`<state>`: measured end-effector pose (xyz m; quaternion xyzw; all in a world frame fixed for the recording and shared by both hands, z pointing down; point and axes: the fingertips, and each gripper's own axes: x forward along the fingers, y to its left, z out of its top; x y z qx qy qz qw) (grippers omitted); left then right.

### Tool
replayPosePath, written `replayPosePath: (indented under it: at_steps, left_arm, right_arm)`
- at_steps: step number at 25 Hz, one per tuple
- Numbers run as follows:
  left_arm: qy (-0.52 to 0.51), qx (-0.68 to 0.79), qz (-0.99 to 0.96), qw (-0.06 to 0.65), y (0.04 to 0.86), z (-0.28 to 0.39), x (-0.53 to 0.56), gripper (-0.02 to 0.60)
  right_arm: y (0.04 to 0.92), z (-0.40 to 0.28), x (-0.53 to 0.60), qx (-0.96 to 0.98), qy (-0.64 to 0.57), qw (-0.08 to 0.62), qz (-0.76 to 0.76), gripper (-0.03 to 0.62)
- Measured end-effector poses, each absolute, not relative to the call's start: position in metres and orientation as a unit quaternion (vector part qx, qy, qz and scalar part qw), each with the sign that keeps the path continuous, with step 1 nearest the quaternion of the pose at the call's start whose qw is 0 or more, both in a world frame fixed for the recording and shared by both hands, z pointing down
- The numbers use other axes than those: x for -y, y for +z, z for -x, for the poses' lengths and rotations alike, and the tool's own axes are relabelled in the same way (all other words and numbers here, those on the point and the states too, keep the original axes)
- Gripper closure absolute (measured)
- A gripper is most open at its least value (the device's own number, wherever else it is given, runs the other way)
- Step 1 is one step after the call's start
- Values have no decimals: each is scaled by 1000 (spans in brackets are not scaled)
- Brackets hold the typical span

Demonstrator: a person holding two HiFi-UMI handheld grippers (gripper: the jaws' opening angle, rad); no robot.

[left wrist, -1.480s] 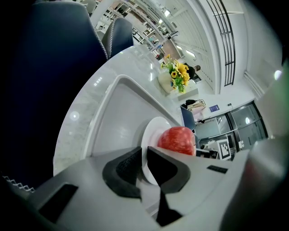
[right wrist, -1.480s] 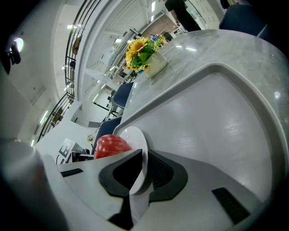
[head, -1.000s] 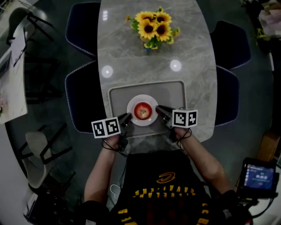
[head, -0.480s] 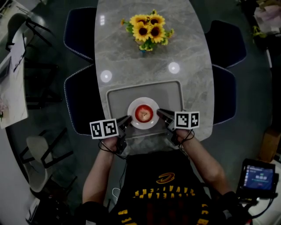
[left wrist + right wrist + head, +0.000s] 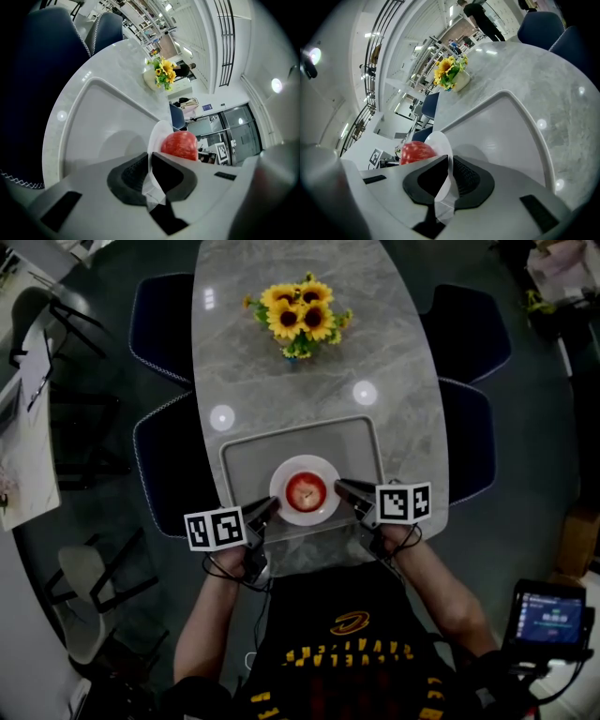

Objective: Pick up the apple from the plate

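Note:
A red apple [image 5: 306, 491] lies on a small white plate [image 5: 305, 462] held above the grey tray [image 5: 246, 454]. My left gripper [image 5: 272, 506] is shut on the plate's left rim and my right gripper [image 5: 342, 487] on its right rim. In the left gripper view the thin plate edge [image 5: 156, 133] runs between the black pads of the left gripper [image 5: 150, 171], with the apple [image 5: 179, 145] just beyond. The right gripper view mirrors this: the plate [image 5: 440, 143] is pinched by the right gripper [image 5: 450, 176], and the apple [image 5: 417, 152] sits to the left. The plate's shadow falls on the tray.
The tray lies near the front end of a grey marble table [image 5: 403, 427]. A vase of sunflowers [image 5: 298, 320] stands at the far end. Dark blue chairs [image 5: 173, 460] flank both sides of the table.
Both grippers have risen together with the plate and the apple held between them. The jaws have kept their hold on the rim.

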<state>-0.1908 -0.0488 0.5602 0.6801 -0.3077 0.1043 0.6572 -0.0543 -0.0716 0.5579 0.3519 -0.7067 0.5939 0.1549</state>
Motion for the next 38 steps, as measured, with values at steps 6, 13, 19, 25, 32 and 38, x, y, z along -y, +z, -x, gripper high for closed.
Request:
replayPosePath:
  at_steps: [6,13,19,25,32,38]
  left_arm:
    - [104,293,-684,660,545,179,38,552]
    - [97,282,-687,663,531,161,28,554]
    - [90,279,-692,660,509,137,14,554]
    - [80,287,-687,663,494,82,26,554]
    - [69,294,-690,657,494,61,7,554]
    - [68,292,-697,651,485,48,1,554]
  right_arm:
    - [544,43,60,705,599,150,-348,551]
    - [528,25,50,711,595,142,-346,554]
    - [503,1,36,716,598,128,-336,554]
    - [486,-52,51,724,605,112,-312,554]
    - [485,-72,38,736,594,101,-309,554]
    - [479,-86,31,741,589,91,-310,554]
